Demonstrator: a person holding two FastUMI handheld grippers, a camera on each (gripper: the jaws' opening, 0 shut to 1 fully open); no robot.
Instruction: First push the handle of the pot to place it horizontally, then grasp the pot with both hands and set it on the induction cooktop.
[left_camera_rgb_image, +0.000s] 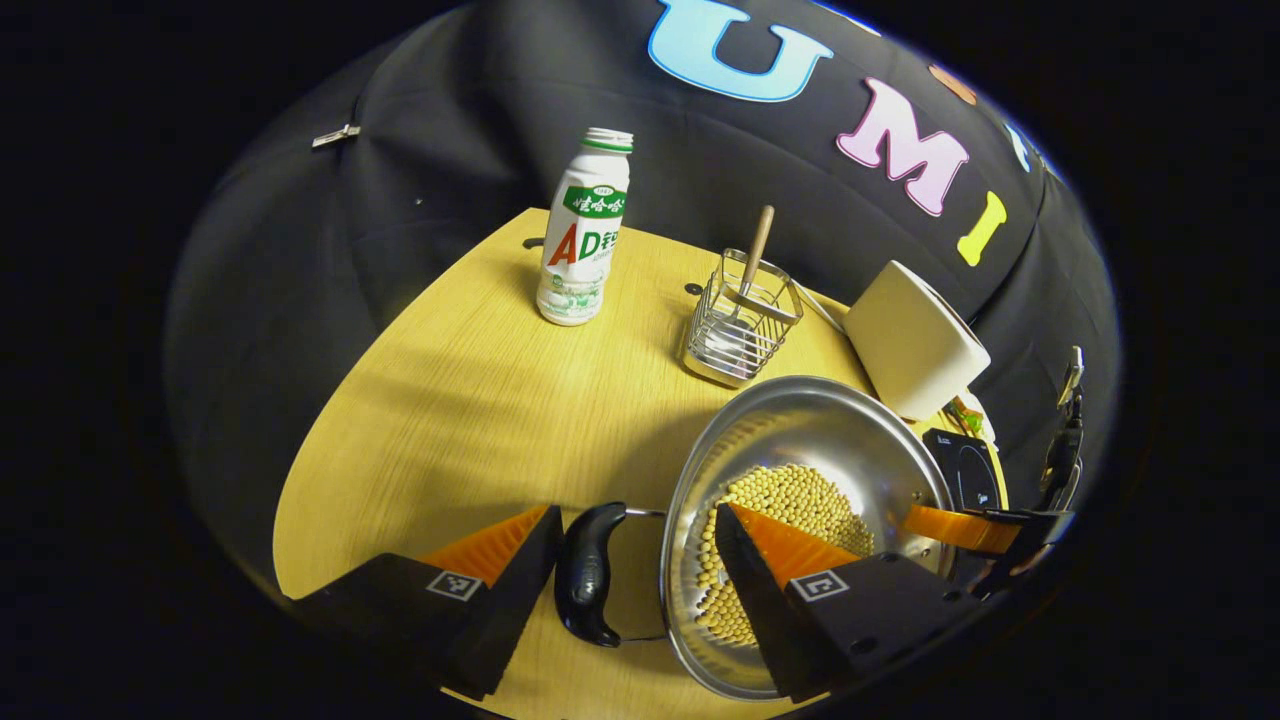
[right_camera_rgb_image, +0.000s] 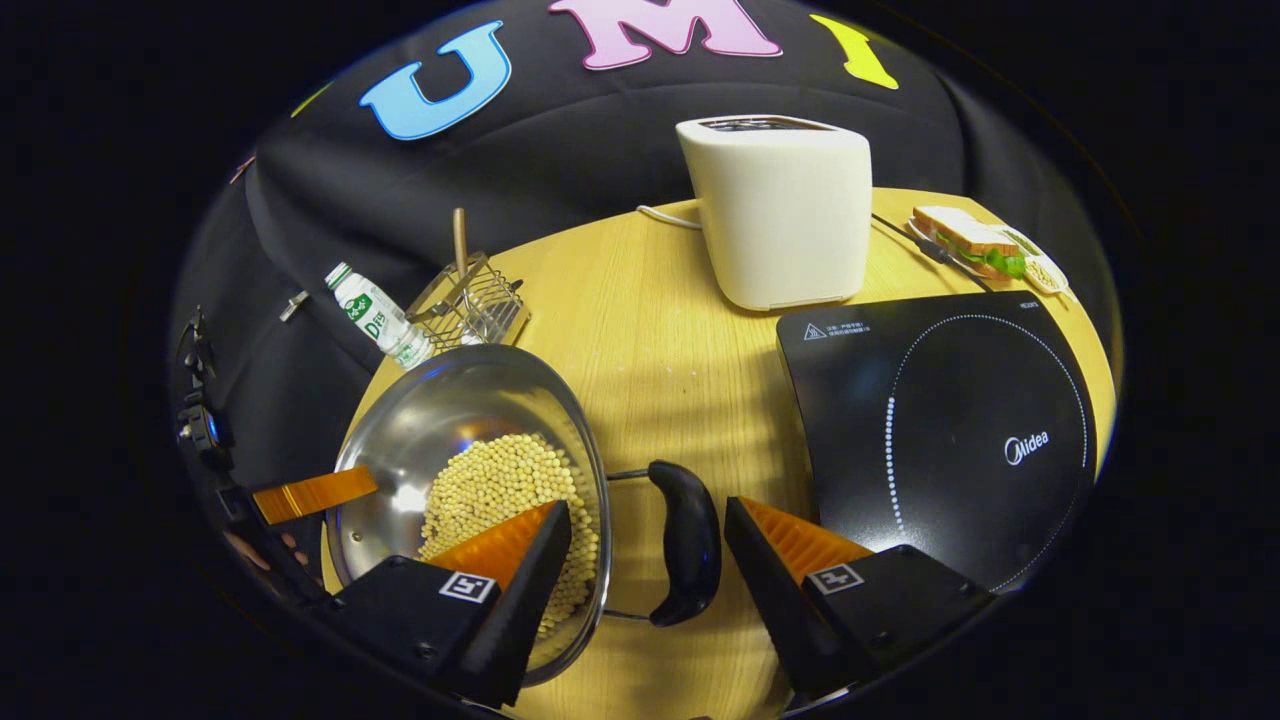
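Fingers of the left gripper (left_camera_rgb_image: 635, 535) are spread wide, one on each side of a black handle (left_camera_rgb_image: 588, 573) of the pot (left_camera_rgb_image: 800, 440). The right gripper (right_camera_rgb_image: 648, 525) is wide open too, around the other handle (right_camera_rgb_image: 688, 540). Neither squeezes. The pot sits on the table (right_camera_rgb_image: 650, 340), full of beans (right_camera_rgb_image: 505, 485), beside the cooktop (right_camera_rgb_image: 950, 430). A toaster (right_camera_rgb_image: 780, 210) stands behind.

Each gripper carries wedge-shaped fingers with ribbed inner pads; the left gripper (left_camera_rgb_image: 630, 550) and right gripper (right_camera_rgb_image: 645, 545) look alike. A small square black-and-white marker sits on every black finger block; a screw shows near each block's edge.
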